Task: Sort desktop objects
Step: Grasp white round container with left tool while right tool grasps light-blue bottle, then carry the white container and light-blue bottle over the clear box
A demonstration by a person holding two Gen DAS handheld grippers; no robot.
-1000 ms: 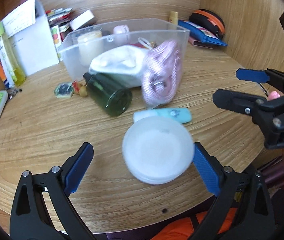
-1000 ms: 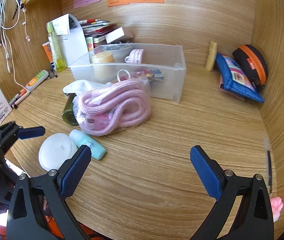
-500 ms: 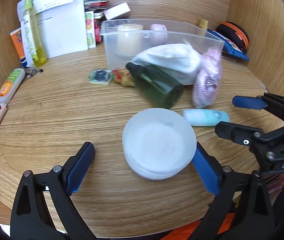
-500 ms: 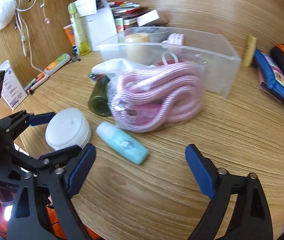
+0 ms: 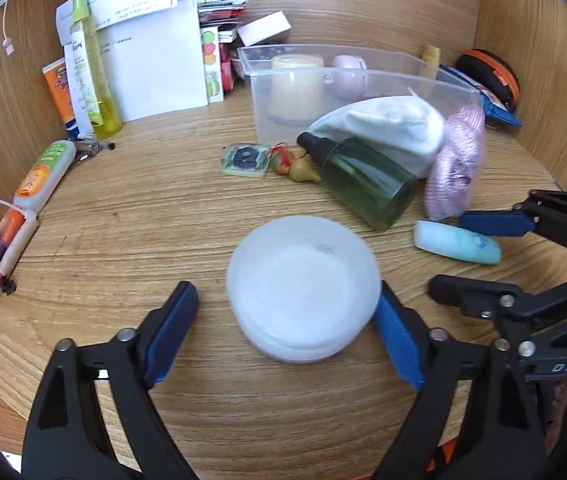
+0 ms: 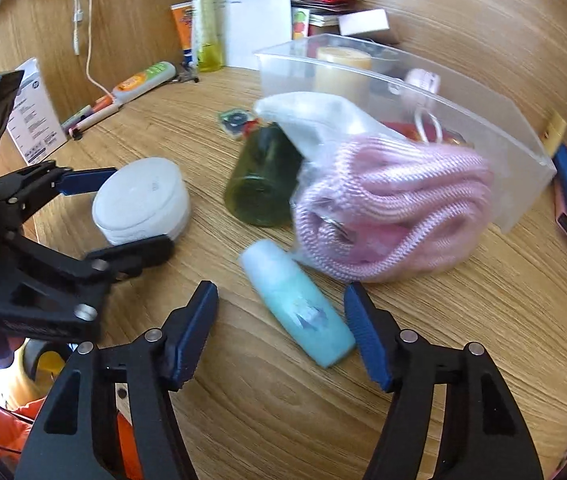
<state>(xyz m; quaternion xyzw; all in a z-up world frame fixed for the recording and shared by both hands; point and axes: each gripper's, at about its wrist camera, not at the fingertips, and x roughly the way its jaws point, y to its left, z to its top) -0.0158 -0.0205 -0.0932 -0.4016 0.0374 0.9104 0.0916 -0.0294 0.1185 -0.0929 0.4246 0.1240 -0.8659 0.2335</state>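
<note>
Left black plastic tongs [image 5: 285, 320] with blue ribbed pads, silver rivets, right black plastic tongs [image 6: 281, 330] alike, white "DAS" lettering, orange clothing below.

**Right wrist view: open gripper astride a teal bottle**

The right gripper [image 6: 281, 330] stands open, its blue fingers [image 6: 367, 340] flanking the lower end of a teal bottle [image 6: 297, 300] lying on the wooden desk [image 6: 463, 320]. At 1 o'clock, a bagged pink rope [image 6: 395, 216] rests against a clear bin [image 6: 495, 136]. A green bottle [image 6: 261, 178] lies at 12 o'clock. At 10 o'clock, the left gripper [image 6: 123, 216] brackets a white round container [image 6: 139, 200].
</note>
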